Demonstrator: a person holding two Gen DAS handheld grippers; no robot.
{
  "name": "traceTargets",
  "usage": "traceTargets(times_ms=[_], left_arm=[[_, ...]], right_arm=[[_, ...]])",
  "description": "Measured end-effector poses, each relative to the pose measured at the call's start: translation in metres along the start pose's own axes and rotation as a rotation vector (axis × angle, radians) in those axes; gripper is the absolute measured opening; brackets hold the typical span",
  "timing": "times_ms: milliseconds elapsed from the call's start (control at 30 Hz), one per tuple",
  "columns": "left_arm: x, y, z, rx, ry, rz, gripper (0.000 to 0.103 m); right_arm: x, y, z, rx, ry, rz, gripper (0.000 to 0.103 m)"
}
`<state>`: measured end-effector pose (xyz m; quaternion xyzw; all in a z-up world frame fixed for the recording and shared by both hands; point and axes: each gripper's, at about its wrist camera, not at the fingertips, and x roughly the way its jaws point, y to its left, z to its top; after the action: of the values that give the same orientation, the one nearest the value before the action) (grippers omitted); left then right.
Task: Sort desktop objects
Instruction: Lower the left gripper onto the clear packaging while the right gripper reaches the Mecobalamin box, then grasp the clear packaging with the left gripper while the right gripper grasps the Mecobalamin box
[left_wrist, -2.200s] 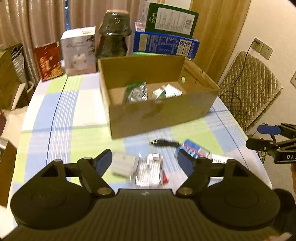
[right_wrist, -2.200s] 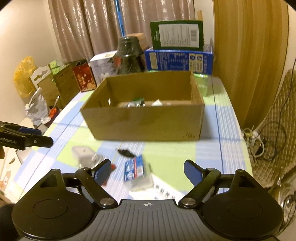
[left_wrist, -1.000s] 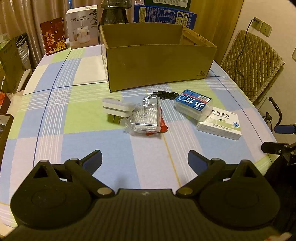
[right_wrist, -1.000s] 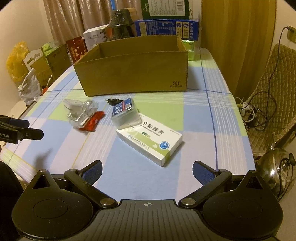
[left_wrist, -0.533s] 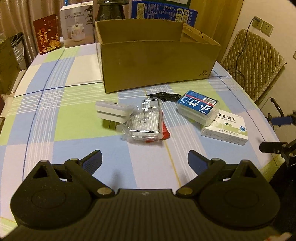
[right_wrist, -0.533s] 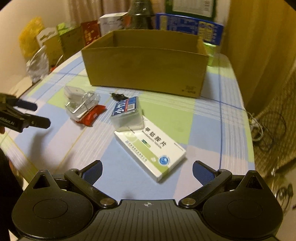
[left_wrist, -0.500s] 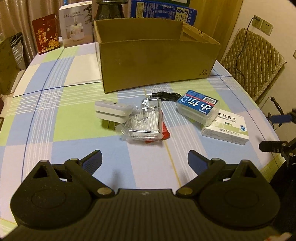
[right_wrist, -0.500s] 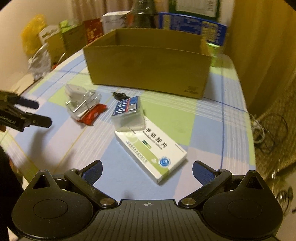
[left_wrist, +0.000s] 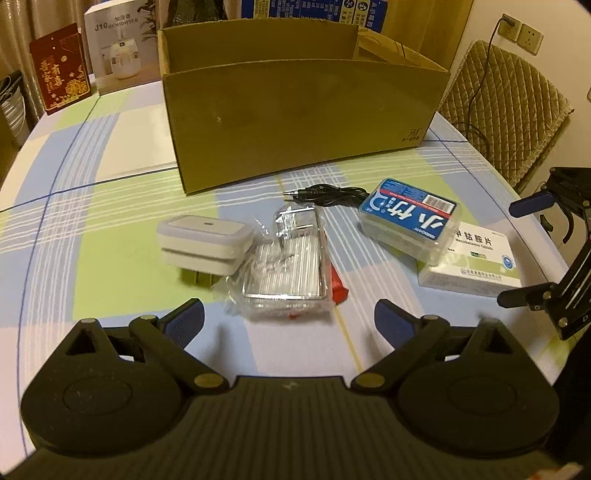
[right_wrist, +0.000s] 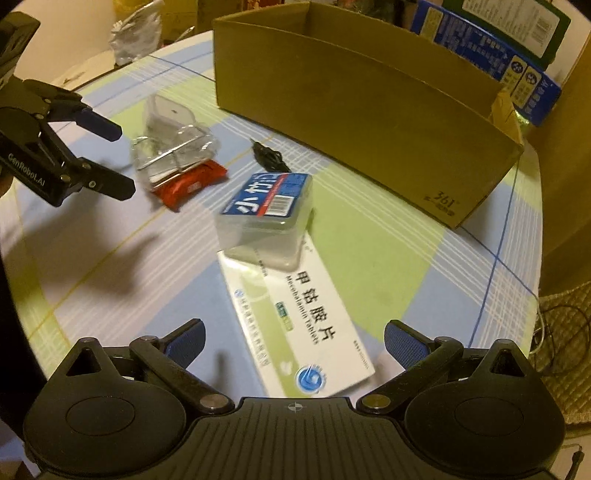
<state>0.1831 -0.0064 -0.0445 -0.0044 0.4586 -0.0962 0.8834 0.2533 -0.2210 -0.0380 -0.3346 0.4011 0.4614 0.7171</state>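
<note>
An open cardboard box (left_wrist: 295, 122) stands at the back of the table, also in the right wrist view (right_wrist: 354, 96). In front of it lie a white charger (left_wrist: 205, 240), a clear plastic packet (left_wrist: 291, 269) over a red packet (right_wrist: 192, 184), a black cable (left_wrist: 325, 195), a blue-lidded clear case (left_wrist: 410, 218) and a white and green medicine box (left_wrist: 476, 262). My left gripper (left_wrist: 288, 321) is open just before the clear packet. My right gripper (right_wrist: 295, 338) is open, low over the medicine box (right_wrist: 295, 317).
A red card (left_wrist: 61, 70), a white humidifier box (left_wrist: 122, 40) and blue boxes (right_wrist: 517, 48) stand behind the cardboard box. A padded chair (left_wrist: 506, 107) is at the right, beyond the table edge. The checked tablecloth (left_wrist: 92, 229) lies bare to the left.
Both grippers have moved forward and lower toward the objects. The right gripper has closed in on the medicine box, the left on the clear packet. Both stay open.
</note>
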Motion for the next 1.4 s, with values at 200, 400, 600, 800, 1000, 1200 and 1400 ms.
traceTargets(times_ms=[200,400,600,800,1000,1200,1400], left_arm=[[0.015,0.0,0.006,0.003,-0.008,0.007,0.093],[0.022,0.003,0.01,0.008,-0.018,0.03,0.063],[0.021,-0.003,0.003,0.027,-0.002,0.027,0.049],[0.008,-0.012,-0.01,0.036,0.022,0.016,0.049],[-0.01,-0.026,-0.029,0.053,0.039,0.0,0.049],[-0.016,-0.038,-0.045,0.072,0.04,0.003,0.049],[-0.018,-0.046,-0.053,0.127,0.035,0.024,0.054]], right_arm=[[0.014,-0.008,0.005,-0.014,0.023,0.019,0.1],[0.024,-0.013,0.008,-0.023,0.052,0.039,0.094],[0.03,-0.011,0.011,-0.024,0.072,0.053,0.081],[0.023,-0.005,0.009,0.013,0.108,0.044,0.07],[0.007,0.011,0.001,0.12,0.129,0.098,0.069],[0.0,0.036,-0.009,0.144,0.139,0.093,0.069],[-0.001,0.043,-0.02,0.207,0.097,0.068,0.07]])
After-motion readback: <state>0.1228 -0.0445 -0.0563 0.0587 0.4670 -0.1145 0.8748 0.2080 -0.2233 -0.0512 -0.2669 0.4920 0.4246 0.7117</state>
